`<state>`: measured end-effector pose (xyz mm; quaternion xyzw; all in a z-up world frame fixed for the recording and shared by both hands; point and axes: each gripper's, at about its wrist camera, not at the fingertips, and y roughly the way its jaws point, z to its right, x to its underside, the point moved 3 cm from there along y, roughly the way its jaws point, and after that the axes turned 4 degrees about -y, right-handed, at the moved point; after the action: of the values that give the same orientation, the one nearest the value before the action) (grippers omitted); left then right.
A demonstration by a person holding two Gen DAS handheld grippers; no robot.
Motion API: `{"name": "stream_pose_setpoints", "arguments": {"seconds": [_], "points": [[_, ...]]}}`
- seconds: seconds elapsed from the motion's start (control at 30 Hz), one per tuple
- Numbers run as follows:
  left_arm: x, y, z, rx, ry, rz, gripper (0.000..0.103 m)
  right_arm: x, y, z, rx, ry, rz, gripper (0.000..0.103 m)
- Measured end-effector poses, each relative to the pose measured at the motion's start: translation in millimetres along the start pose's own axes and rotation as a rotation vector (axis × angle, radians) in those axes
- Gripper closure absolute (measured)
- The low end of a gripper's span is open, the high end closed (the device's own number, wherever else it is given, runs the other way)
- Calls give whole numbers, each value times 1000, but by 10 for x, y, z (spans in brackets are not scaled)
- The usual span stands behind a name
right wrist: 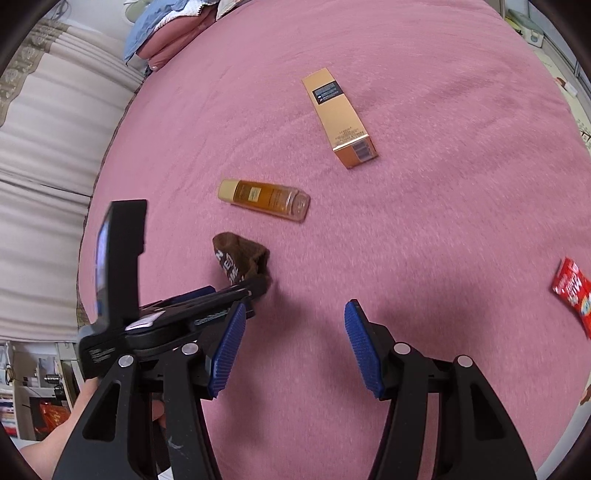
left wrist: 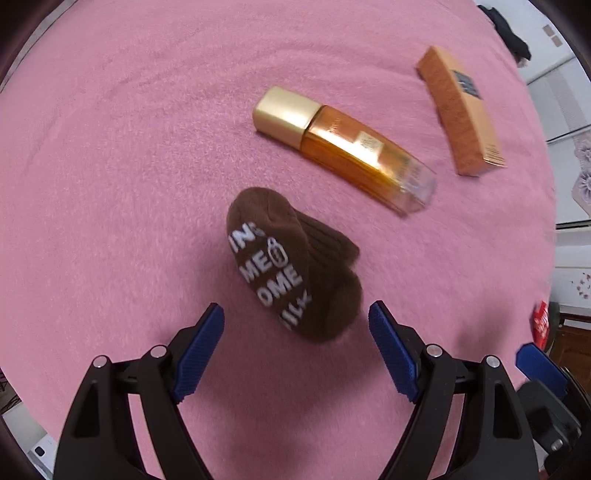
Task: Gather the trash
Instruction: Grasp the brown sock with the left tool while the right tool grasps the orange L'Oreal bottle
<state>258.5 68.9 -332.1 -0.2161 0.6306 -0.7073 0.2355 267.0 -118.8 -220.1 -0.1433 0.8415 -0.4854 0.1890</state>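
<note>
left gripper point(left wrist: 295, 350) hangs over the pink blanket point(left wrist: 129, 166) with its blue pads spread wide and nothing between them. just ahead of the tips lies a brown sock point(left wrist: 295, 266) with white lettering, resting on the blanket and touching neither pad. beyond it, an amber bottle point(left wrist: 343, 147) with a gold cap lies on its side, and further right an orange carton point(left wrist: 461, 110) lies flat, apart from the bottle.

over on the right wrist view, the right gripper point(right wrist: 293, 345) is also wide open and empty above bare blanket. the left gripper's black body sits at its left, nosed up to the sock. a red snack wrapper point(right wrist: 574, 291) lies at the far right edge of the blanket, well apart from both grippers. folded bedding point(right wrist: 177, 33) is piled at the far corner.
</note>
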Motion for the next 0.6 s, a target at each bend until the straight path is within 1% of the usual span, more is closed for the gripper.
{"name": "stream_pose_setpoints", "arguments": {"seconds": [0.07,0.13,0.17,0.2,0.23,0.27,0.3,0.43,0.53,0.6], "points": [[-50,68,11,-13,2,-7,28,-55,39,1,-3,-3,-4,48],[-92,109,14,-41,6,-4,42,-117,79,-6,0,-12,-8,48],[-116,102,-5,-46,-1,12,45,-145,92,-6,0,-16,-10,48],[-130,93,-6,-36,-9,24,53,-184,119,-18,-2,-22,-13,48],[-146,68,-26,-27,-14,39,68,-215,136,-26,0,-26,-13,48],[-156,56,-37,-23,-13,44,75,-244,160,-34,0,-32,-16,48],[-176,37,-63,-10,-12,45,84,-289,202,-55,-1,-41,-23,48],[-265,-59,-140,12,-3,64,87,-445,348,-156,6,-84,-39,48],[-355,-140,-250,27,-13,75,87,-590,464,-288,19,-145,-47,48],[-428,-170,-384,44,-38,73,87,-687,539,-383,35,-190,-50,48]]}}
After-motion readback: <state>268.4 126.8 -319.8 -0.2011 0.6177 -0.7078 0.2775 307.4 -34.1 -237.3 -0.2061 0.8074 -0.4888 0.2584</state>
